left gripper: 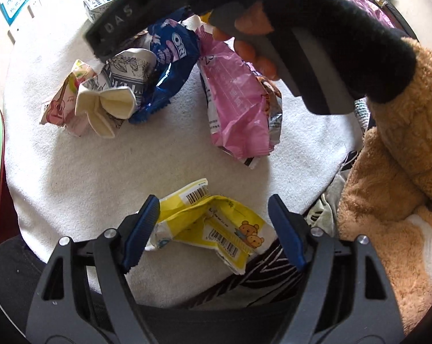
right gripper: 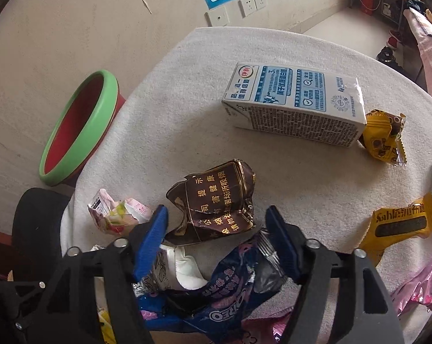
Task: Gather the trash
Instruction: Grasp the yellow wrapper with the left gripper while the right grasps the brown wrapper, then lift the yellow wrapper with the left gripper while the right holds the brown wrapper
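Note:
Trash lies scattered on a round white-covered table [right gripper: 173, 109]. My left gripper [left gripper: 214, 229] points down, open, with a crumpled yellow wrapper [left gripper: 216, 220] lying between its blue pads [left gripper: 143, 229]. My right gripper [right gripper: 216, 239] hangs open over a pile. A crushed brown cigarette pack [right gripper: 216, 200] lies just beyond its tips. A blue Oreo wrapper [right gripper: 227, 298] and a squashed paper cup [right gripper: 187, 271] sit between its fingers. The left wrist view shows the right tool [left gripper: 115, 25] held by a hand [left gripper: 250, 43] above the Oreo wrapper [left gripper: 173, 66] and paper cup [left gripper: 115, 97].
A green-rimmed red bin [right gripper: 81, 126] stands on the floor left of the table. A milk carton [right gripper: 293, 106], two yellow snack wrappers [right gripper: 385, 137] [right gripper: 399, 226], a pink wrapper [left gripper: 236, 103] and a small floral carton [right gripper: 115, 215] lie about. A brown plush bear [left gripper: 393, 186] sits at the right.

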### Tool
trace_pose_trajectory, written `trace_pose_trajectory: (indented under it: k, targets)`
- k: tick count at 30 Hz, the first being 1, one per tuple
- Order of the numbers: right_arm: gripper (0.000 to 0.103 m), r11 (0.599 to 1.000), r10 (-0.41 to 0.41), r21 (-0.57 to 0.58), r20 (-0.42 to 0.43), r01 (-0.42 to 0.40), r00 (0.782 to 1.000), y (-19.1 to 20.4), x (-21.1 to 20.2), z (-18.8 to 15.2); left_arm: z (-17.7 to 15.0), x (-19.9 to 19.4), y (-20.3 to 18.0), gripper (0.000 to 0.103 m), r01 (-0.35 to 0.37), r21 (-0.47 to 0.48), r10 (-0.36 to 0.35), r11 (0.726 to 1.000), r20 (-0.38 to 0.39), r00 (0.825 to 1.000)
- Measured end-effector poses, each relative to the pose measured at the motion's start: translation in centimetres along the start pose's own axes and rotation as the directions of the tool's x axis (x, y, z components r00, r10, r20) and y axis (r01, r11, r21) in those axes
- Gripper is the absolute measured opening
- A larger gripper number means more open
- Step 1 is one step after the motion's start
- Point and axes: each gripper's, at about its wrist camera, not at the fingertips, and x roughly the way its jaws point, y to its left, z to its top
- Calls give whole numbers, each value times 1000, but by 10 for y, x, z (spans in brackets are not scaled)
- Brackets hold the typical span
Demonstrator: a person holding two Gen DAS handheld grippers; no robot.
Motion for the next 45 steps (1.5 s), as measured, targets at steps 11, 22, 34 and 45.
trace_pose_trajectory:
  k: [11,22,34,45]
  targets:
    - [55,996,40,82,88,-48,995,-18,-21,7,3,-7,30,30,-49,-72,48,996,-12,999]
    - [55,994,42,100,112,-53,993,-22,-31,9,9,-34,65,18,-82,-206,107,975,111,988]
    - [55,993,47,107,98,-58,994,-23,-27,10,9,-37,67,53,-108,-169,127,980,107,986]
    - [55,992,49,114,95,-60,994,-22,-25,10,11,-9,39,54,-72,-68,73,995,10,997]
